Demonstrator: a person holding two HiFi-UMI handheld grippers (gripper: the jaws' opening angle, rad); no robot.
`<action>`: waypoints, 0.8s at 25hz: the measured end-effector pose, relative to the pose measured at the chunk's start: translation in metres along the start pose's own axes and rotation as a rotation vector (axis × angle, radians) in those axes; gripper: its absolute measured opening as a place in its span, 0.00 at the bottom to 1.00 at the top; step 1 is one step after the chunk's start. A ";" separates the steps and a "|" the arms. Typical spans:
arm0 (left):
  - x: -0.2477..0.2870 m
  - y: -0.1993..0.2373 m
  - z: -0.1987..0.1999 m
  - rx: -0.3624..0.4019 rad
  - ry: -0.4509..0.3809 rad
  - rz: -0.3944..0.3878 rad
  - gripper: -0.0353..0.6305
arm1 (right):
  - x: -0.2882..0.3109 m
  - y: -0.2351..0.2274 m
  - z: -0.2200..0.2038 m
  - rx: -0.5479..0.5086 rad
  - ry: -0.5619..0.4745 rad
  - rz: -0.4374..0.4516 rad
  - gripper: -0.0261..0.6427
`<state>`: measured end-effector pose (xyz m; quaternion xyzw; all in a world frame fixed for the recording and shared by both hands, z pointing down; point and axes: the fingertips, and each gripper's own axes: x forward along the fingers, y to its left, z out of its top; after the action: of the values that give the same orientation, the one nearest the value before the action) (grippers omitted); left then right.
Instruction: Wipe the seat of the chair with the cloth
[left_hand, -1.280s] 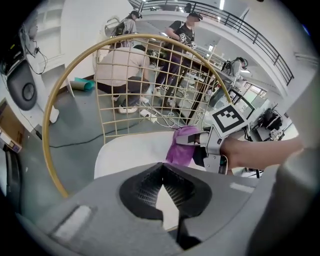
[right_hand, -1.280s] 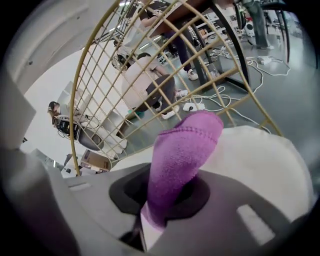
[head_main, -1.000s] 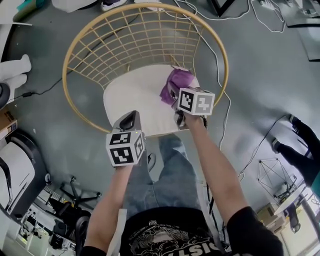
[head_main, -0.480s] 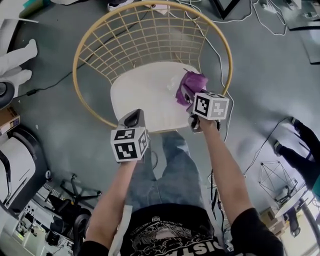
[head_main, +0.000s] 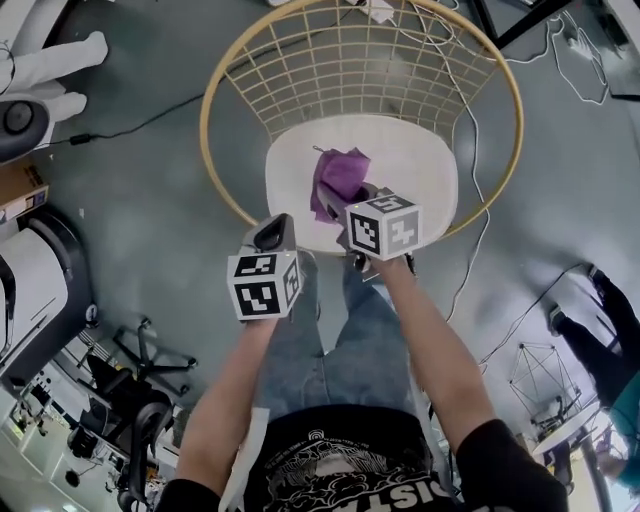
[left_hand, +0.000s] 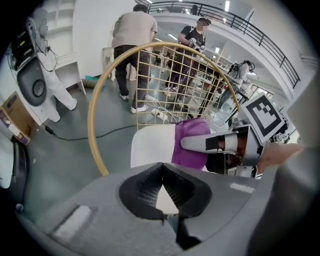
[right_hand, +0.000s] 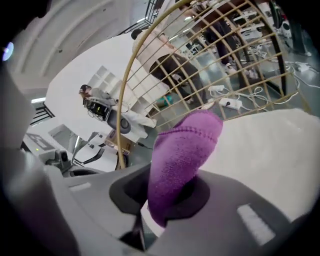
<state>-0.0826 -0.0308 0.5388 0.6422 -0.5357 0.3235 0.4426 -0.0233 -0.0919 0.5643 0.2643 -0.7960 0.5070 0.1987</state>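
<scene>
Because the right gripper (right_hand: 169, 200) is the one doing the work, I start there: its fingers (right_hand: 200, 192) are clenched on the purple cloth (right_hand: 182, 150), which bunches up out of the clamp and sticks forward along their line. From the head view the cloth (head_main: 340, 178) trails ahead of the right gripper (head_main: 338, 208), away from me and toward the wire backrest (head_main: 350, 70), so its long axis runs roughly front to back over the white chair seat (head_main: 410, 165). It sits left of the seat's middle. I judge that its free end lies on the seat, but I cannot tell how firmly it presses.

The left gripper (left_hand: 162, 192) has its fingers drawn together at the tips with nothing between them. It hangs just off the front left edge of the seat (left_hand: 150, 145), over the floor (head_main: 150, 190), and beside the right one rather than on the cloth.

What the next stroke turns on, as I read it: most of the bare seat (right_hand: 270, 145) lies to my right of the cloth and farther back toward the backrest. The right gripper is the nearer one and already holds the cloth, so a sweep rightward across the seat looks like the natural move, with the gold hoop (head_main: 510, 150) as the limit on that side.
</scene>
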 end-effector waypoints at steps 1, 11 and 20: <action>-0.004 0.008 -0.002 -0.006 0.000 0.006 0.05 | 0.011 0.013 -0.004 -0.007 0.016 0.026 0.12; -0.013 0.040 -0.015 -0.037 0.009 0.046 0.05 | 0.075 0.059 -0.044 -0.028 0.141 0.123 0.12; -0.006 0.025 -0.016 -0.016 0.011 0.006 0.05 | 0.060 0.028 -0.054 -0.037 0.152 0.048 0.12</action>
<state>-0.1077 -0.0145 0.5452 0.6353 -0.5378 0.3238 0.4498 -0.0852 -0.0460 0.6020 0.2021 -0.7941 0.5152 0.2512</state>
